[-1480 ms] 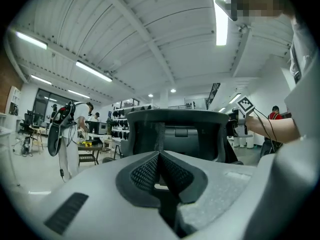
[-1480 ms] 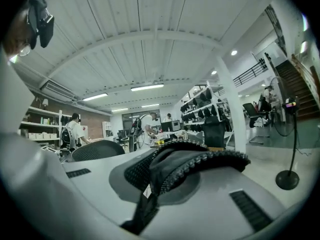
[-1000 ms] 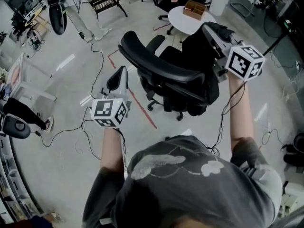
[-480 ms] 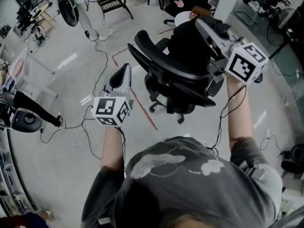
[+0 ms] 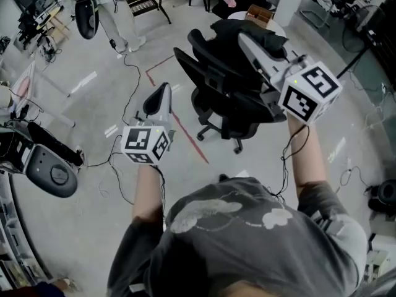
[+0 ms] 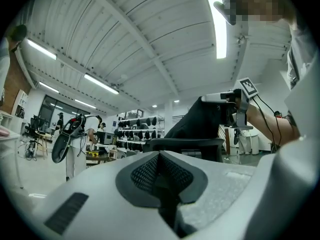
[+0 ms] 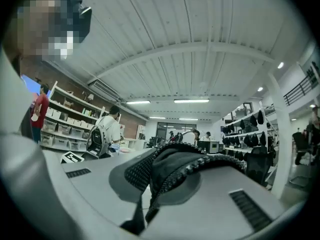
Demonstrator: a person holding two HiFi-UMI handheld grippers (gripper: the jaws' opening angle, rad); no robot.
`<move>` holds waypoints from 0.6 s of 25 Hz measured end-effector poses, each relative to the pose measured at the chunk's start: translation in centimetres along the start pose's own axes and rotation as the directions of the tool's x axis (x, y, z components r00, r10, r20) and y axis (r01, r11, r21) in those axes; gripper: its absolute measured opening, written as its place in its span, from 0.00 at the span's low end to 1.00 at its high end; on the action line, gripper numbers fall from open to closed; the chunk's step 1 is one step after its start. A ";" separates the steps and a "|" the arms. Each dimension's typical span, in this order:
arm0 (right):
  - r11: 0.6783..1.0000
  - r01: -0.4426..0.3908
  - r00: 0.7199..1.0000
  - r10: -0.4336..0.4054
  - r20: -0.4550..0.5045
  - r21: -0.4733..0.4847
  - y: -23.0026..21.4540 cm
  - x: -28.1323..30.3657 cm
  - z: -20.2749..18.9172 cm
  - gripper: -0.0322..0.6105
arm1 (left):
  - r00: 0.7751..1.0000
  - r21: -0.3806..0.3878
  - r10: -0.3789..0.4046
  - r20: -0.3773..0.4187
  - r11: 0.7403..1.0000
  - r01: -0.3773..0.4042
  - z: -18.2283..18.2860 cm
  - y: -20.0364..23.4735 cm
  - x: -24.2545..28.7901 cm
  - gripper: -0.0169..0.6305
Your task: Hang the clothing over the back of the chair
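Note:
A black office chair (image 5: pixel 218 79) stands on the grey floor ahead of me. My right gripper (image 5: pixel 244 38) reaches level over the top of its back, shut on the black clothing (image 5: pixel 265 34), which bunches above the backrest. In the right gripper view dark fabric (image 7: pixel 172 161) sits pinched between the pads of that gripper (image 7: pixel 159 170). My left gripper (image 5: pixel 162 89) hovers left of the chair, shut and with nothing in it. From the left gripper view its jaws (image 6: pixel 160 159) point at the chair's top bar (image 6: pixel 185 144), with the clothing (image 6: pixel 200 121) hanging above it.
A round white table (image 5: pixel 240 18) with a brown box (image 5: pixel 260 12) stands behind the chair. Red tape (image 5: pixel 185 138) and cables (image 5: pixel 127 73) run across the floor. A person (image 5: pixel 117 11) holding a chair part stands at the back left. A grey chair part (image 5: pixel 52 172) lies at left.
My right gripper has carried the clothing up and to the left, from the chair's right side to above its backrest. The left gripper has kept its pose beside the chair.

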State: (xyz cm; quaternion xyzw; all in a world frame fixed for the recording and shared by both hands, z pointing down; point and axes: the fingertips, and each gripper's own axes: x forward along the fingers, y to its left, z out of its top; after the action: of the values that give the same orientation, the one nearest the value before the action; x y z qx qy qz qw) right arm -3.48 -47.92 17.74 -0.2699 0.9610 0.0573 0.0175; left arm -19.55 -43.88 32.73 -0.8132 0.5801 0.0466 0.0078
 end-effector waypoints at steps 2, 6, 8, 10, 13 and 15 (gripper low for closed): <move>0.999 0.000 1.000 -0.001 -0.029 -0.032 2.6 0.2 -0.8 0.05 | 1.000 -0.001 -0.013 0.002 1.000 0.013 0.1 -0.1 -1.4 0.03; 0.995 -0.009 0.997 0.002 -0.074 -0.104 7.9 0.4 -2.2 0.05 | 0.999 -0.006 -0.037 0.003 0.999 0.037 0.0 -0.8 -4.4 0.03; 0.990 -0.027 0.996 0.016 -0.087 -0.137 10.5 0.6 -2.5 0.05 | 0.999 -0.008 -0.045 0.000 0.999 0.045 -0.1 -1.0 -5.8 0.03; 0.985 -0.041 0.995 0.025 -0.096 -0.165 12.8 0.8 -2.7 0.05 | 0.999 -0.013 -0.048 -0.002 0.999 0.048 0.0 -1.0 -7.2 0.03; 0.984 -0.032 0.996 0.016 -0.092 -0.174 15.0 0.9 -2.9 0.05 | 0.999 -0.017 -0.054 -0.007 0.998 0.054 0.2 -1.0 -9.0 0.03; 0.987 -0.023 0.996 0.008 -0.092 -0.161 16.1 0.6 -3.3 0.05 | 0.998 -0.014 -0.058 -0.012 0.998 0.058 0.2 -1.1 -10.2 0.03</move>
State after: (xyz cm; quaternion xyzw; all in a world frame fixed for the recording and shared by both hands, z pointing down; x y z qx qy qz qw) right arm -12.40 -35.00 22.55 -0.2655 0.9550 0.1229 -0.0488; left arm -21.85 -33.95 33.34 -0.8299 0.5561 0.0452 -0.0003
